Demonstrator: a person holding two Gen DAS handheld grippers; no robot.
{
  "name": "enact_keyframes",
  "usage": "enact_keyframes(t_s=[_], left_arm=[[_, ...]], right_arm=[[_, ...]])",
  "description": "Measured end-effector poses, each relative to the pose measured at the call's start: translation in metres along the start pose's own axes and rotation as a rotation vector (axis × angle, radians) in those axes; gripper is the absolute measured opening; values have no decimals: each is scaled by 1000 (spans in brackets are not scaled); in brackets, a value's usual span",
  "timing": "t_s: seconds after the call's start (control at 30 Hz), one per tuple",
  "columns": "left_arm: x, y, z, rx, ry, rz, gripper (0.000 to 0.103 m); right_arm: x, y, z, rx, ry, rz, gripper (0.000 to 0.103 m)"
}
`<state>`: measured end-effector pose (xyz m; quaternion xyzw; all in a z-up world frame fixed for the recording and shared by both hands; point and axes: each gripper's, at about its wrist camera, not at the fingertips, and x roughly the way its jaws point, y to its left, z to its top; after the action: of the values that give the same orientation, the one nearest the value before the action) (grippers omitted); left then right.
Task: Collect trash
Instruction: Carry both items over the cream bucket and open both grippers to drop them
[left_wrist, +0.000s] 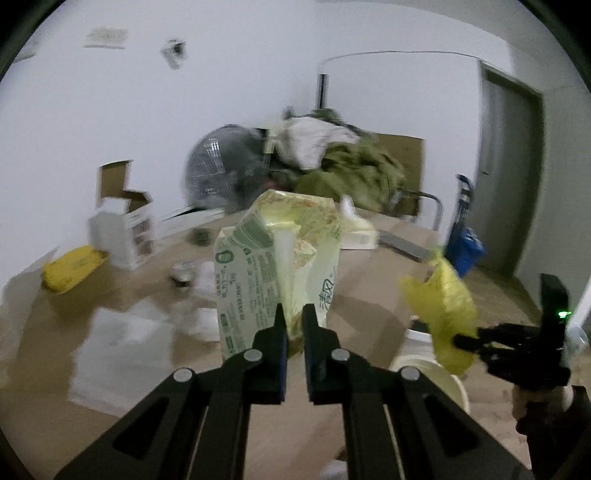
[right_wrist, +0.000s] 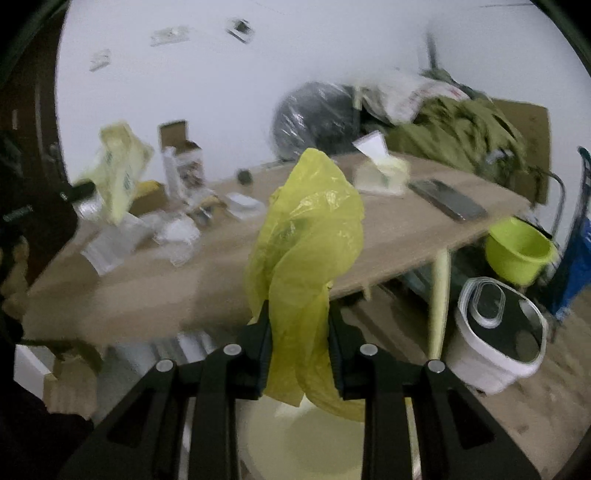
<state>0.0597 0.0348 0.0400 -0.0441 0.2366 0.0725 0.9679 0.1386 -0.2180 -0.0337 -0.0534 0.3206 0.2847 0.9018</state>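
Observation:
My left gripper (left_wrist: 294, 314) is shut on a pale green printed plastic wrapper (left_wrist: 280, 266), held upright above the wooden table (left_wrist: 362, 295). The same wrapper (right_wrist: 120, 173) shows at the left of the right wrist view. My right gripper (right_wrist: 298, 317) is shut on a crumpled yellow plastic bag (right_wrist: 306, 236), which hangs down between the fingers. In the left wrist view that yellow bag (left_wrist: 443, 306) and the right gripper (left_wrist: 461, 339) appear at the right, over a cream round bin (left_wrist: 439, 376). The bin's rim (right_wrist: 295, 435) also lies just below the right gripper.
On the table lie a yellow packet (left_wrist: 70, 269), an open white carton (left_wrist: 125, 229), a tissue box (right_wrist: 382, 173), a dark flat device (right_wrist: 447, 199) and several scraps of clear packaging. A white lidded bucket (right_wrist: 495, 332) and a green basin (right_wrist: 517, 247) stand on the floor.

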Motion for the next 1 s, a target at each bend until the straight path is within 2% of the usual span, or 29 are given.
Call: enact_keyframes(t_s=[0.13,0.23,0.33,0.37,0.4,0.57,0.87,0.97,1.0], left_arm=[[11,-35,-6,42,27,-114,7],[26,-61,-16,54,79,-197,7],[42,-84,-23,84,129,-256,7],[46,-89,-25,88,141,-267,7],[52,-96,-28,96,165,-276,7],[78,-135,-43,202,259,-340,7],[121,-179,-68,310,404,-401,8],[134,-184,-77,321,447,-402,18],[137,-186,-78,319,450,-402,29]], right_arm=[[-5,-23,-26,45,63,-63,25],[-5,-33,-41,72,109,-91,28],[-3,-39,-54,94,147,-96,39],[-3,-41,-59,100,160,-96,47],[-3,-43,-63,108,170,-97,50],[-11,-47,-75,129,180,-106,55],[-35,-73,-86,204,148,-187,56],[-40,-78,-87,221,140,-207,56],[-41,-79,-86,222,138,-211,56]])
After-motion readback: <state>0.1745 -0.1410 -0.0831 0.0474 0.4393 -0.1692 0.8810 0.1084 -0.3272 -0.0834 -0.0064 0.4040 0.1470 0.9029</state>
